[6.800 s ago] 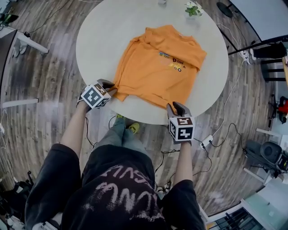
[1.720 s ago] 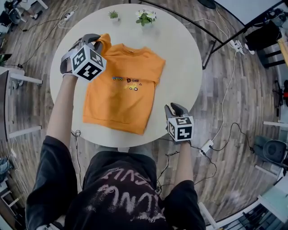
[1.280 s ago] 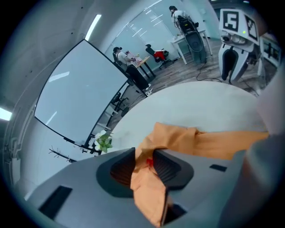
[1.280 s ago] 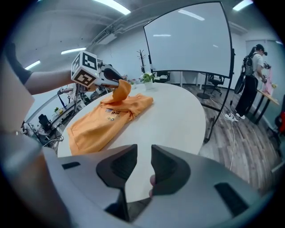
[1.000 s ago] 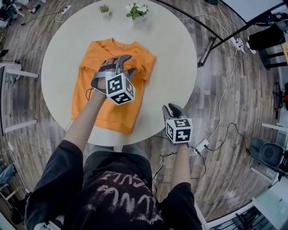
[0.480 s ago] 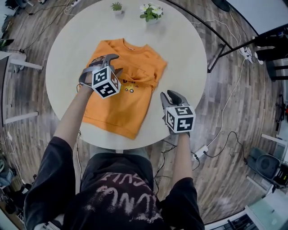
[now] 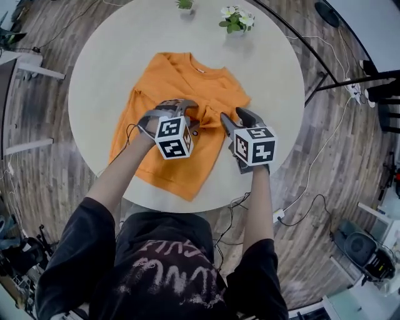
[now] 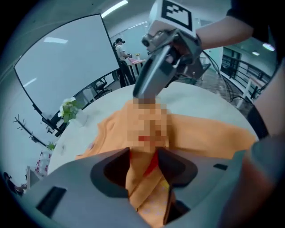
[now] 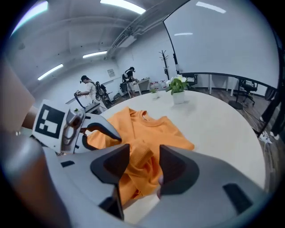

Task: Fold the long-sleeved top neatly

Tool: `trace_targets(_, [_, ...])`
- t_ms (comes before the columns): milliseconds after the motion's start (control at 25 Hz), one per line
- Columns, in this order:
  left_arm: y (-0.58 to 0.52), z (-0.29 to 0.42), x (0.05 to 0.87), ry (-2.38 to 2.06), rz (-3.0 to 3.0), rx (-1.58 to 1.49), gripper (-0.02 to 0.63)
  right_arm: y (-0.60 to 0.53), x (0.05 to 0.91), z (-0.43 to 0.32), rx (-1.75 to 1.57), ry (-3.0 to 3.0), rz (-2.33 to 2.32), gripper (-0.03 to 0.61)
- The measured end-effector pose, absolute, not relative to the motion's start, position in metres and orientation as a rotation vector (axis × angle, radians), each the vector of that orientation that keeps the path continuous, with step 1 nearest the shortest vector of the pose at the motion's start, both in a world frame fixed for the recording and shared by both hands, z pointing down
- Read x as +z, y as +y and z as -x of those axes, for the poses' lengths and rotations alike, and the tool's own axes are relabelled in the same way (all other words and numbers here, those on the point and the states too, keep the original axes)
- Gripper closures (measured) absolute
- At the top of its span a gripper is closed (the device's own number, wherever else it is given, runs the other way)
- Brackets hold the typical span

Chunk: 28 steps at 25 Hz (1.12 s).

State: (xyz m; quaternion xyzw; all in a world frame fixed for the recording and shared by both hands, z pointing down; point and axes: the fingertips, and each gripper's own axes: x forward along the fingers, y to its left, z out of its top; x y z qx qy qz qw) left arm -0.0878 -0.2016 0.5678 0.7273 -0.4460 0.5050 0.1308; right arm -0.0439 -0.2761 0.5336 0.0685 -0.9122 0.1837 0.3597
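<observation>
Two tongs meet over the middle of the orange top (image 7: 178, 78), which lies flat on the round white tabletop (image 7: 103, 56), collar toward the far side and hem toward the person.

- Left tongs (image 7: 189, 112): over the chest, pointing down. Jaws wide but closing, with a bunch of orange cloth between them, not clearly pinched yet.
- Right tongs (image 7: 232, 119): at the top's right side, just beside the left pair. Jaws opening. A ribbed sleeve cuff (image 9: 139, 161) lies between them, loose rather than gripped.
- Two small potted plants (image 7: 236, 17) stand at the far rim, well apart from the top.

Progress, as I judge it:
- No sleeve sticks out past the body on either side, so the sleeves look brought in across the chest.
- The sleeve cloth is still rumpled in a ridge between the two pairs of tongs, not pressed flat.
- The body lies at full length, and the hem has not been taken up to the collar.
- Roughly the first half is done. Left to do: smooth the sleeve, then fold the body over.

Against half a second ago:
- The right tongs were off the cloth, at the near right edge of the tabletop. Now they are over the top's right side.
- The left tongs have shifted from the left part of the chest toward the middle and sit lower.
- The top itself has not been moved. Only the ridge at its centre looks more gathered.
</observation>
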Motion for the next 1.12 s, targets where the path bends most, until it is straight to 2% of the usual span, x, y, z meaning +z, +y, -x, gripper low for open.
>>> trace_targets(80, [-0.196, 0.074, 0.570, -1.261, -2.150, 1.478, 0.407, -0.273, 0.539, 0.049, 0.447, -2.325, -0.148, 0.369])
trace_targets(120, [-0.193, 0.072, 0.571, -1.244, -2.160, 1.488, 0.407, -0.270, 0.541, 0.051, 0.425, -2.309, -0.126, 0.396])
trace_targets(240, [-0.186, 0.080, 0.573, -1.203, -2.153, 1.489, 0.399, -0.260, 0.545, 0.048, 0.346, -2.286, -0.067, 0.553])
trace_targets(480, [-0.199, 0.124, 0.548, -1.298, -2.111, 1.442, 0.399, -0.271, 0.525, 0.046, 0.291, -2.358, -0.057, 0.557])
trace_targets(760, [-0.219, 0.165, 0.508, -1.514, -2.048, 1.372, 0.399, -0.320, 0.394, 0.074, 0.147, -2.753, -0.151, 0.557])
trace_targets(840, [-0.217, 0.172, 0.509, -1.522, -2.027, 1.373, 0.399, -0.314, 0.412, 0.058, 0.183, -2.722, -0.114, 0.557])
trace_targets(1040, [-0.187, 0.163, 0.541, -1.386, -1.988, 1.473, 0.397, -0.278, 0.542, -0.008, 0.308, -2.373, -0.038, 0.551])
trace_targets(1120, [-0.178, 0.159, 0.552, -1.331, -1.987, 1.497, 0.397, -0.262, 0.559, -0.024, 0.351, -2.319, 0.003, 0.543])
